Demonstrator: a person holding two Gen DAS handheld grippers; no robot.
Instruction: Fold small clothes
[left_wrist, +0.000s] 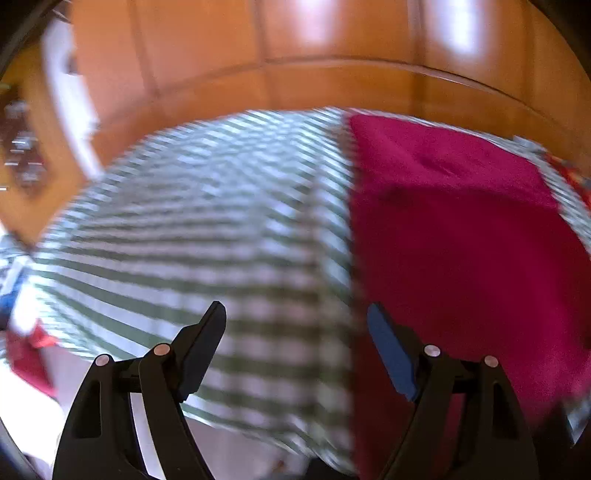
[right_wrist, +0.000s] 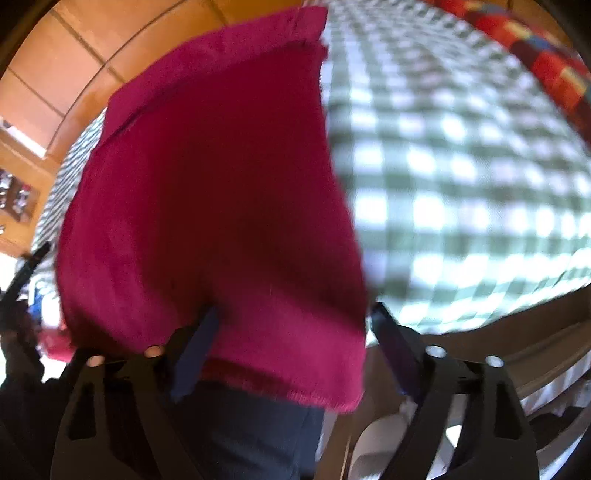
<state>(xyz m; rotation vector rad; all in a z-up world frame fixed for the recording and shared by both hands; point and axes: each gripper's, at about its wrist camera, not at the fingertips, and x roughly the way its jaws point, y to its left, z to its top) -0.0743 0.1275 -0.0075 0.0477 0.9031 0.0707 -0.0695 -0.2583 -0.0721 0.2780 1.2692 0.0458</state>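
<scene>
While both views are smeared by motion blur, the main things can be made out. At the far left of the left wrist view, a wooden cabinet wall (left_wrist: 295, 55) rises behind the desk (left_wrist: 192, 229), which is covered by a green-and-white checked cloth. The left claw (left_wrist: 297, 314) hovers over this cloth with its jaws spread wide apart and nothing between them; its right fingertip lies just at the left edge of the magenta garment (left_wrist: 461, 240). That garment is spread flat on the right part of the desk and reaches down toward the near edge.

From the right wrist view, the magenta garment (right_wrist: 214, 192) fills the left and middle, its near hem hanging over the desk's near edge. The right claw (right_wrist: 295, 317) has its jaws spread apart; the hem drapes between them and covers part of the left finger (right_wrist: 192, 354), and I cannot tell whether it touches the fabric. Further right lies bare checked desk (right_wrist: 461, 166), and at its far right corner a red patterned fabric (right_wrist: 546, 62).
</scene>
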